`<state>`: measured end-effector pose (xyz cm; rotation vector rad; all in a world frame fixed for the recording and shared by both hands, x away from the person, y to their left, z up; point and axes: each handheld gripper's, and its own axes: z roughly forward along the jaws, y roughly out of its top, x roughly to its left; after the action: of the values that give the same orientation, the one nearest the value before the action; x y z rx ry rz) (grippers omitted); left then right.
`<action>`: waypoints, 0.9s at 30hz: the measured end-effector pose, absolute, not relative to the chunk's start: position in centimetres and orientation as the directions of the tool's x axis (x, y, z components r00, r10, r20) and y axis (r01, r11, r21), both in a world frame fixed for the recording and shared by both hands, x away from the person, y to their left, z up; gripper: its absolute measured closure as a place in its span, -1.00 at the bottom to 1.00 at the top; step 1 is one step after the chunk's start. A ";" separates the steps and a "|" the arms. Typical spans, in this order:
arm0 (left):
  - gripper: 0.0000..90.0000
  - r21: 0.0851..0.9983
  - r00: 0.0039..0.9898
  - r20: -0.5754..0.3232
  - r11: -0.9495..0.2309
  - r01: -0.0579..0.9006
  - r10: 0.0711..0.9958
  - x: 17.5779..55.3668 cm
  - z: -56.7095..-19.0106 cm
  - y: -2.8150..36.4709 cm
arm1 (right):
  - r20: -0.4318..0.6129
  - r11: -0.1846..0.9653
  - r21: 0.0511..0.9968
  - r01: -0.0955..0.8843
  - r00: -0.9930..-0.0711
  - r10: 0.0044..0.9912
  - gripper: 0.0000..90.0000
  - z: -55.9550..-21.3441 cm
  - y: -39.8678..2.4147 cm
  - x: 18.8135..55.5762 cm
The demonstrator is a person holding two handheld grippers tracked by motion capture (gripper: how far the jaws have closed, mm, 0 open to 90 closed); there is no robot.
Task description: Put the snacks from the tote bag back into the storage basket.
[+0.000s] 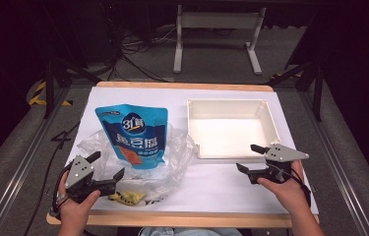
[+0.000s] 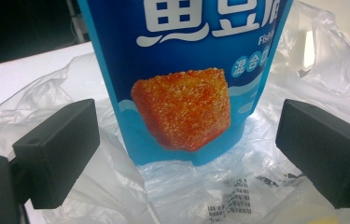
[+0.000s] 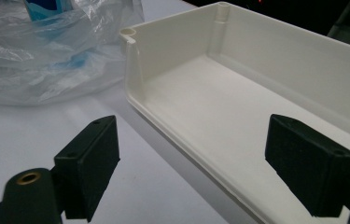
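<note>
At the near edge of a white-covered table [image 1: 231, 184], a person's two hands each hold a two-jaw gripper. Left gripper [image 1: 107, 166] sits with its jaws spread wide and holding nothing, aimed at a blue snack pouch [image 1: 134, 135] that stands upright just beyond it, inside a crumpled clear plastic bag [image 1: 174, 164]. From the left gripper view, the pouch [image 2: 186, 79] rises between the two jaws without touching either, and the bag's film [image 2: 93, 186] lies under them. A yellow packet [image 1: 128, 197] rests at the bag's near rim. Right gripper [image 1: 249, 158], also wide and empty, hovers near the front lip of a cream plastic tray [image 1: 269, 123], which holds nothing.

A likely mishap: the jaws could pinch loose bag film along with the pouch, so lifting would drag the whole bag. The slick, upright pouch could also topple or slip if gripped low at one corner. Beyond the table stands a white metal frame [image 1: 216, 29] on a dim floor.
</note>
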<state>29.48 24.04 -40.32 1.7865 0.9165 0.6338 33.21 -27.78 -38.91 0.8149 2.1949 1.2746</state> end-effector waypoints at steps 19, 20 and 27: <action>-0.85 0.931 0.597 -0.025 -0.199 0.307 0.802 29.5 -40.2 23.9 | -0.079 0.386 0.879 0.279 -0.714 0.696 -0.58 -38.3 -28.5 33.2; -0.85 0.928 0.579 0.018 -0.229 0.293 0.815 29.4 -40.2 23.8 | -0.075 0.390 0.876 0.284 -0.718 0.692 -0.58 -38.3 -28.4 33.2; -0.85 0.914 0.591 0.116 -0.318 0.251 0.798 28.9 -40.1 22.5 | -0.074 0.408 0.867 0.285 -0.738 0.671 -0.59 -37.4 -28.3 33.3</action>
<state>28.92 22.54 -40.07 1.8573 0.8484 0.7129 33.27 -28.27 -37.40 0.8179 2.2570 1.2708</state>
